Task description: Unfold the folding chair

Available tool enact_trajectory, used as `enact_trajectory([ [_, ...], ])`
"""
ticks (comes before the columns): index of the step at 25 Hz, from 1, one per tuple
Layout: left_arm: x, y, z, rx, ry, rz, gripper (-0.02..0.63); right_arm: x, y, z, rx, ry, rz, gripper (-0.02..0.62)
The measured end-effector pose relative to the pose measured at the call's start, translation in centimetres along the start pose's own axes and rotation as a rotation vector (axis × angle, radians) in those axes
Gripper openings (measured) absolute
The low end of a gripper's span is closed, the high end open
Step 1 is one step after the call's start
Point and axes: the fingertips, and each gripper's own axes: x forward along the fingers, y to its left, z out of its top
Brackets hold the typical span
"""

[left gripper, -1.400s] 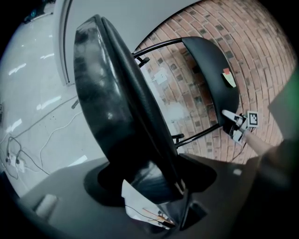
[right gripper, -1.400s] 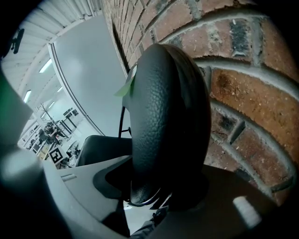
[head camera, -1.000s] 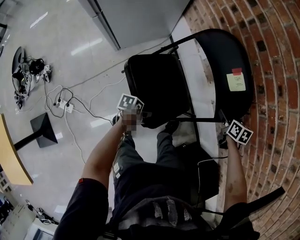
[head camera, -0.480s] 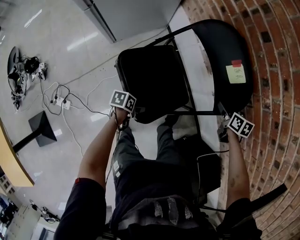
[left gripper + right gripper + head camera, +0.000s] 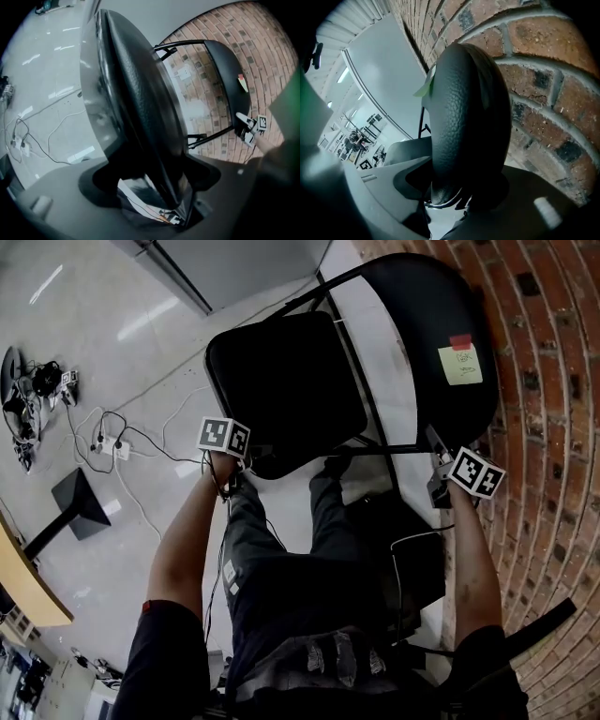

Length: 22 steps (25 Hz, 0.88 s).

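Where a pale glossy floor [image 5: 112,352] meets a red brick wall [image 5: 553,381], a black folding chair [image 5: 356,362] stands just in front of a person's legs, seen from steeply above. Its padded seat [image 5: 281,381] lies out toward the open floor. Its curved backrest [image 5: 422,324] sits close against the bricks. Thin black frame tubes [image 5: 394,448] run between the two. A yellow sticky note [image 5: 459,365] topped with a red tab is stuck to the backrest.

The person's bare forearms reach forward, one to each part. The left gripper [image 5: 246,460] is at the seat's near edge. In the left gripper view its jaws [image 5: 154,187] have just been opening and stand apart around that edge, the seat [image 5: 140,108] rising edge-on between them with a sliver of light showing on one side. The right gripper [image 5: 436,465] is at the near end of the backrest. In the right gripper view it [image 5: 454,187] is clamped on the backrest's rounded padded rim [image 5: 464,108], which fills the space between the jaws, with the bricks [image 5: 543,70] just beside it.

Off to the left on the floor lie white cables with a power strip [image 5: 122,448] and a flat black stand base [image 5: 80,502], well apart from the chair
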Motion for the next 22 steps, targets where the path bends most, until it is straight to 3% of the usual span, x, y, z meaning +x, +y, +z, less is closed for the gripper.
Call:
enact_trajectory([
  [22, 1.0, 2.3, -0.4, -0.058, -0.030, -0.001, 0.430, 1.1, -1.5, -0.7, 0.077, 0.047, 0.039, 0.215],
])
